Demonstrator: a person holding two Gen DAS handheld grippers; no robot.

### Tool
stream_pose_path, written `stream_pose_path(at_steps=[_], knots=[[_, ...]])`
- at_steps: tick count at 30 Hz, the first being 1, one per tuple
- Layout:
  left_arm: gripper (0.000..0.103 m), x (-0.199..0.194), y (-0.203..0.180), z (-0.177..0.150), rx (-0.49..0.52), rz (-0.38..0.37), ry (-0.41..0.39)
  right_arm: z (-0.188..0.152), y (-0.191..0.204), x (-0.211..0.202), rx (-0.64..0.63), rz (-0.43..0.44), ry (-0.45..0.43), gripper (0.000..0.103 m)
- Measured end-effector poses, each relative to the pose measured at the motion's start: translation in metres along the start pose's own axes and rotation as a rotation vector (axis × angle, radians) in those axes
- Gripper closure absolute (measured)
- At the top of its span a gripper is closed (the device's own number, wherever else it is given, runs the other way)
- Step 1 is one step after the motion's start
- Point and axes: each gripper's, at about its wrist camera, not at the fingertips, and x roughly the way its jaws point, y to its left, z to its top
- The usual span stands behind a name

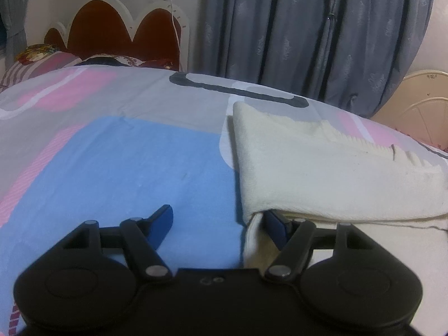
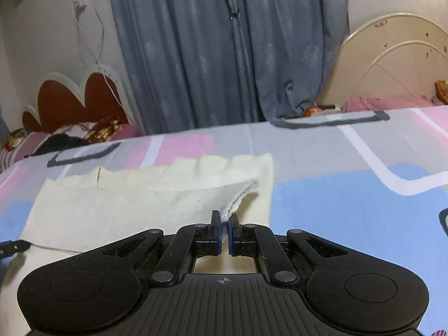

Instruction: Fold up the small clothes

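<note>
A cream knitted garment (image 1: 322, 173) lies on the patterned bedsheet, with its top layer folded over the lower one. My left gripper (image 1: 219, 219) stands open at the garment's left edge. Its left finger (image 1: 163, 221) rests over bare blue sheet. Its right finger (image 1: 275, 224) is tucked under the folded-over layer. In the right wrist view the same garment (image 2: 126, 204) spreads to the left. My right gripper (image 2: 224, 219) is shut on the raised corner of the upper layer (image 2: 238, 198), held just above the lower layer.
The bedsheet (image 2: 336, 196) has blue, pink and grey blocks and runs wide to the right of the garment. Pillows and a red scalloped headboard (image 1: 112, 30) are at the far left. Grey curtains (image 2: 210, 50) hang behind, and a cream headboard (image 2: 392, 64) stands at the far right.
</note>
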Motion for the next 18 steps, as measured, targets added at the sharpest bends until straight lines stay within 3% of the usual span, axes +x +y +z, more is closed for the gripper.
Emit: stream_pose_path(at_steps=[3,18], knots=[[0.033,0.001,0.000,0.000,0.000,-0.001,0.002,0.001,0.004,-0.005,-0.019,0.002,-0.019,0.100],[0.030,0.004,0.001,0.002,0.059,-0.019,0.017,-0.025,-0.013,0.016,0.021,-0.051,0.084,0.100]])
